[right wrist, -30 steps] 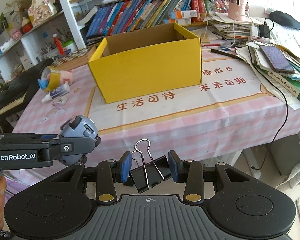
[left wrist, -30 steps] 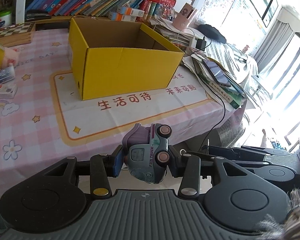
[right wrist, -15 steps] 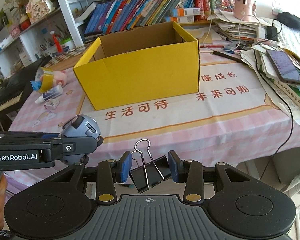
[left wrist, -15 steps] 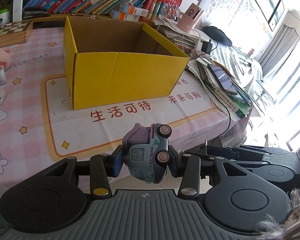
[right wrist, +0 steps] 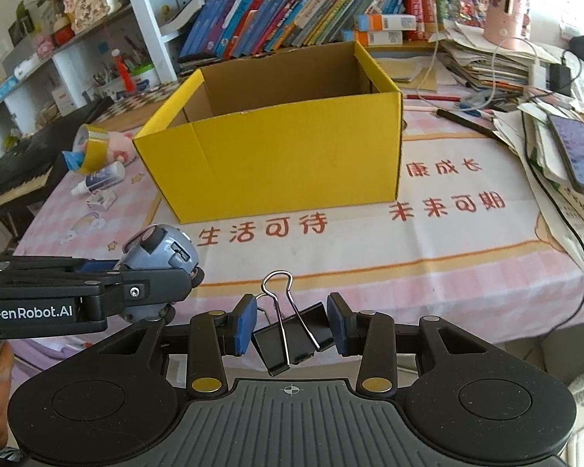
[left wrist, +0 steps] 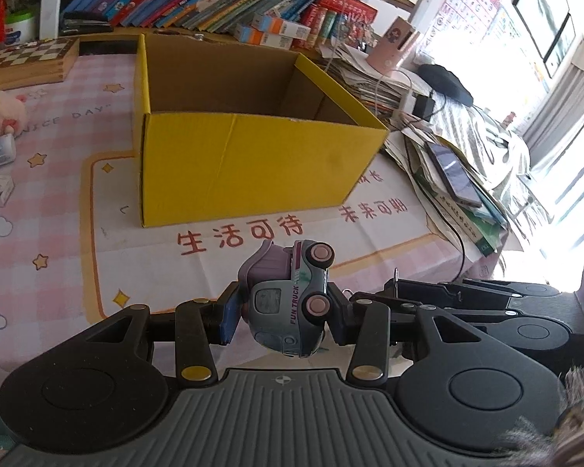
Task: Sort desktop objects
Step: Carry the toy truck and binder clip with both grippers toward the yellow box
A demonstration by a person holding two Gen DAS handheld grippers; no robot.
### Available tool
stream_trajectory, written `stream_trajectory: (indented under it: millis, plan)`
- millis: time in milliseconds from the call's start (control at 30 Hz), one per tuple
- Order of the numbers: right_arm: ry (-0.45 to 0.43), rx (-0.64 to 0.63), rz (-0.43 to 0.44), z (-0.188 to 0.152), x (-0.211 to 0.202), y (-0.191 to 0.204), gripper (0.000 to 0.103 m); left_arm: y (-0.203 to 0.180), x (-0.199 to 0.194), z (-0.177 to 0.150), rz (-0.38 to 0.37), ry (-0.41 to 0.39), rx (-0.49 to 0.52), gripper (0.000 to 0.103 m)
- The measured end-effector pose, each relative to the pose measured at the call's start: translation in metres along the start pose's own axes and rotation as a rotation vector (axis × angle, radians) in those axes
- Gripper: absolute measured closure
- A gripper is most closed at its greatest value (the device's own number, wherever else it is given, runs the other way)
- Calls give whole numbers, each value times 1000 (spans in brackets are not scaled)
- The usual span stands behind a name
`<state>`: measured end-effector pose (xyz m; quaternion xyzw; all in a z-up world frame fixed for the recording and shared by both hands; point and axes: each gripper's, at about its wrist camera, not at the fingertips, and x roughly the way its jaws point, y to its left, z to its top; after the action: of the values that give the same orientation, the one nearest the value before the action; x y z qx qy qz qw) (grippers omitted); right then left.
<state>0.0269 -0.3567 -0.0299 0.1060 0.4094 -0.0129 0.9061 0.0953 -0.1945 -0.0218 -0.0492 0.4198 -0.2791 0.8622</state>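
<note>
My left gripper (left wrist: 282,317) is shut on a small grey-and-purple toy truck (left wrist: 288,299), held above the table's near edge in front of the open yellow cardboard box (left wrist: 253,167). My right gripper (right wrist: 292,329) is shut on a black binder clip (right wrist: 292,340), also near the table's front edge. In the right wrist view the box (right wrist: 276,163) stands straight ahead and the left gripper with the toy truck (right wrist: 159,251) shows at the left. The box looks empty as far as its inside shows.
A tape roll (right wrist: 93,148), pink plush (right wrist: 118,144), small bottle (right wrist: 101,179) and small carton (right wrist: 101,199) lie left of the box. Papers, cables and a phone (right wrist: 576,155) crowd the right side. Books (right wrist: 292,23) and a chessboard (left wrist: 23,60) line the back.
Both grippers have moved forward toward the yellow box, which now looks larger and nearer. Each still holds its object.
</note>
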Motion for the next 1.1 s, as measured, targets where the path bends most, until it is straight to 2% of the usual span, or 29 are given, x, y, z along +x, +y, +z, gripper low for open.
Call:
stream_trajectory:
  millis: [267,467,700,967,1100]
  plan:
    - [21,-31,31,15,10,-3,64,-2,1,10,33,-13,-2,62]
    - [-9,-35,59,29,6,-7,64,-4,-4,22,51,-47,5,62]
    - [-104,-39,82,59,-8,-11,64,-15,-15,49,51,-131,47,62]
    - [-251,-160,99,109,-21,-11,64,-23,-24,95,56,-256,105,62]
    - [-273,-221,91,134,-5,-12,64,-19,-13,124,84,-285,117,62]
